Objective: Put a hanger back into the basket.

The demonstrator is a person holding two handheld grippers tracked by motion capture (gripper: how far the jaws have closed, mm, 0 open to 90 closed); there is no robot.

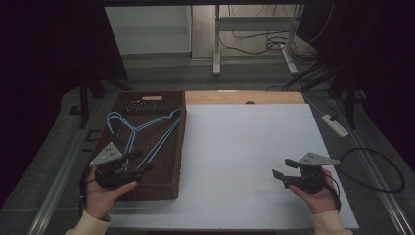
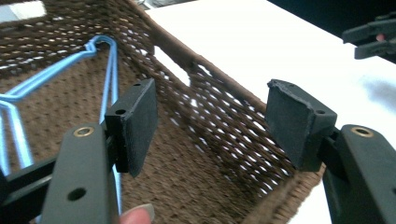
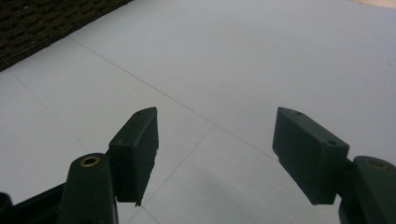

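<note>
The left gripper point(image 1: 142, 163) hangs over the near end of the woven basket point(image 1: 172, 161), jaws spread with nothing between them, clear of the blue hangers point(image 1: 142, 132). The right gripper point(image 1: 283, 168) rests low over the white table point(image 1: 244, 147), jaws likewise spread and empty, well apart from the basket, probably parked out of the way. Farther in, the hangers lie flat on the basket floor, hooks toward its far wall, judged deposited for storage.

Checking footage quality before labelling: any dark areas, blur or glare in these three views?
High view: surroundings nearly black, white table surface evenly lit, blue hangers readable against the brown basket. Left gripper view: table blown out white, near basket weave soft. Right gripper view: dim, flat, no glare.
</note>
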